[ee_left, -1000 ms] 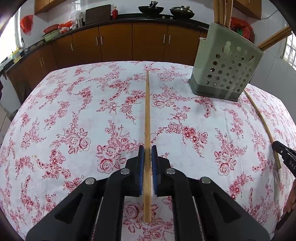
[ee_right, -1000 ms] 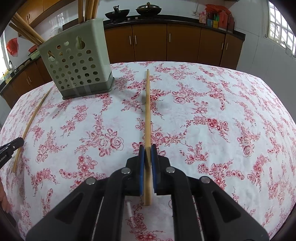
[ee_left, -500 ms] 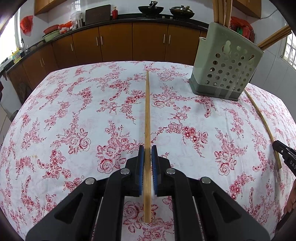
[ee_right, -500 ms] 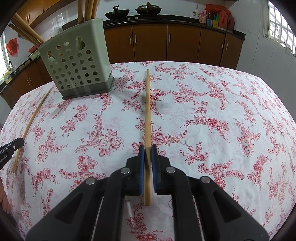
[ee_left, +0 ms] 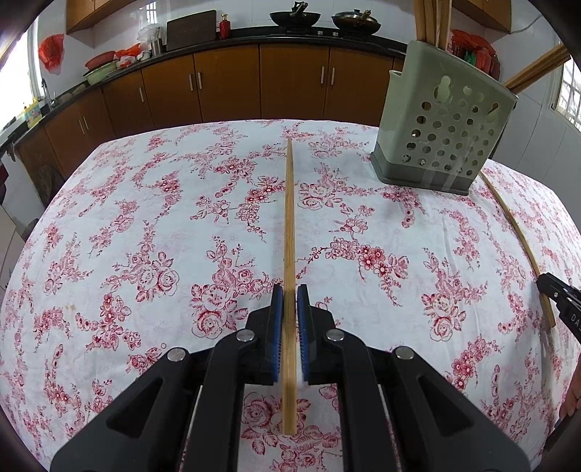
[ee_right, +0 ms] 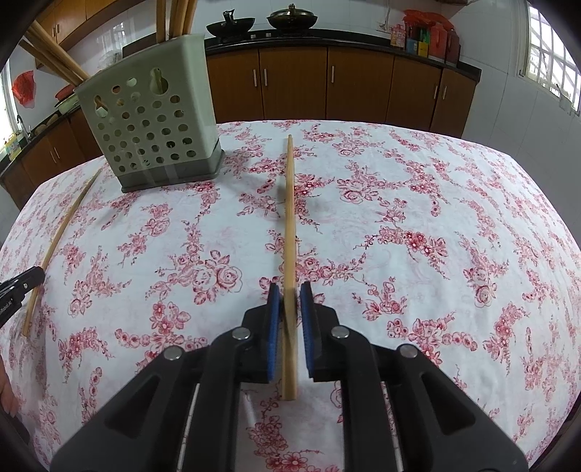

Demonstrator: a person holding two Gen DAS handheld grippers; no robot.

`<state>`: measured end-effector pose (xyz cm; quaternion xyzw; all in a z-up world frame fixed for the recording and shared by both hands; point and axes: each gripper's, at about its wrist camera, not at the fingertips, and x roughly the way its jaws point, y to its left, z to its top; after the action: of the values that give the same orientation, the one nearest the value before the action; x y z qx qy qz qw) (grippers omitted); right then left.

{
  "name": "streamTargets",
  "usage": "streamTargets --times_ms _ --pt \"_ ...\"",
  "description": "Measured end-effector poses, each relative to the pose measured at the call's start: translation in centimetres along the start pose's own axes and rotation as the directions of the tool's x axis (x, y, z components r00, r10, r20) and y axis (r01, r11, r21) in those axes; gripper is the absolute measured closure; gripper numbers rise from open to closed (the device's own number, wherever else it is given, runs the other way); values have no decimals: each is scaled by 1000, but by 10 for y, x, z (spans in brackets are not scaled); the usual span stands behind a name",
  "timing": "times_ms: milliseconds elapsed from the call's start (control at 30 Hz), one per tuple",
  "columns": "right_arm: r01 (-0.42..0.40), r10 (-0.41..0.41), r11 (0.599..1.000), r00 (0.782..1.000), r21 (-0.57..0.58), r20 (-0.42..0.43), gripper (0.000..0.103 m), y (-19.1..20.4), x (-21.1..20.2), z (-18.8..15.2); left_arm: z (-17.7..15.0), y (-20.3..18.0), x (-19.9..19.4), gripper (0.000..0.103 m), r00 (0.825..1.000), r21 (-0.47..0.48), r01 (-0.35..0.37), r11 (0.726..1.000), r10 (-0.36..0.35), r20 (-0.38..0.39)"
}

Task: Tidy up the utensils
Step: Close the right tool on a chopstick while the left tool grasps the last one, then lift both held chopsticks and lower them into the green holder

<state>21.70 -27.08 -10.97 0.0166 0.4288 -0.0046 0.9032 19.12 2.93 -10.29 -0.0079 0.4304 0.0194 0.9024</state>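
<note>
On the red-flowered white tablecloth (ee_left: 145, 225), your left gripper (ee_left: 289, 288) is clenched on one long bamboo chopstick (ee_left: 289, 218) while the jaws of your right gripper (ee_right: 289, 287) have just been opening, loose around a second bamboo chopstick (ee_right: 289, 218), so you probably must regrip before carrying either to the far pale-green perforated holder (ee_right: 152, 119).

A home kitchen: brown cupboards (ee_left: 232, 87) under a dark counter (ee_left: 326, 36), two woks (ee_left: 295, 16) on the stove, tiled walls (ee_right: 508, 109), floral tablecloth (ee_left: 145, 218).
</note>
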Motion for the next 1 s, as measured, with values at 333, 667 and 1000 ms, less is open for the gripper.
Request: streamTargets --times_ms 333,667,1000 --pt "-40 40 999 999 17 0 95 -5 -7 -8 -16 1 -13 95 1000 0 11 1000 -11 -1" --pt "-62 48 996 980 69 192 95 -25 -75 11 -2 15 -71 95 992 -19 83 996 -80 97" --pt "-110 69 991 912 78 404 95 -36 -145 53 46 35 -137 96 943 -87 191 978 -158 291"
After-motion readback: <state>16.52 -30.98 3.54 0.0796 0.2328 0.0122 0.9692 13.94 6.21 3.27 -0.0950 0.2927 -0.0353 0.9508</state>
